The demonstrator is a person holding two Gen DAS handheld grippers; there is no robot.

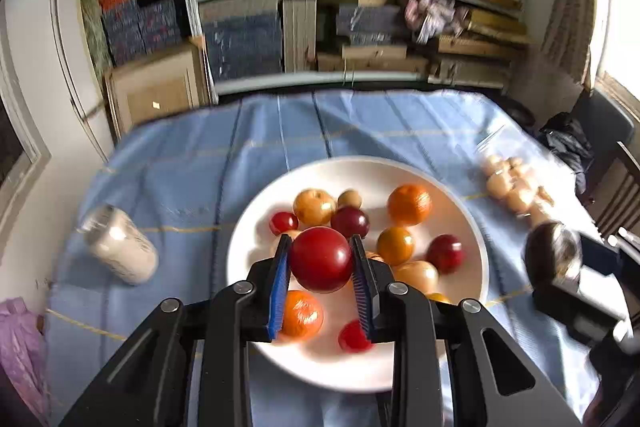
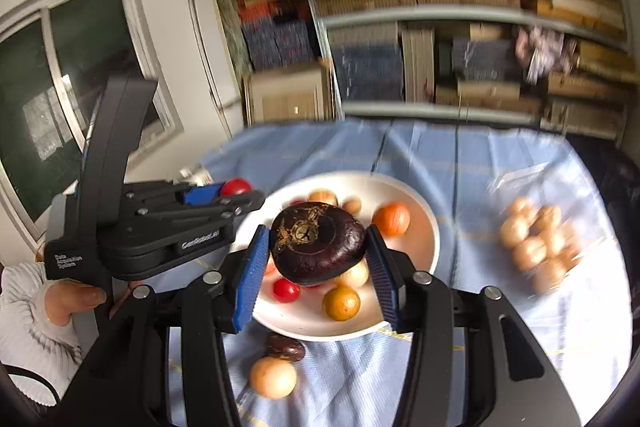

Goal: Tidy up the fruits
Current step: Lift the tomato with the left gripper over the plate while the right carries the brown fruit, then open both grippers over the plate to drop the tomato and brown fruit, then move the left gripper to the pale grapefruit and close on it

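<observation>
Midway, by the look: left gripper (image 1: 321,259) clamped on a red fruit (image 1: 321,259) and right gripper (image 2: 318,247) clamped on a dark fruit (image 2: 318,245), both above the well-filled white plate (image 1: 478,259); two fruits and a bagged cluster (image 2: 538,245) still on the desk (image 1: 180,167).

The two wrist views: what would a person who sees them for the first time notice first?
Most striking is the glossy red round fruit clamped between the blue pads of the left gripper, above the white round plate of mixed red and orange fruits. Next comes the dark purple flattened fruit with a dry brown calyx, gripped by the right gripper above the same plate. To the right, on the blue cloth, lies a clear bag of pale tan fruits.
</observation>
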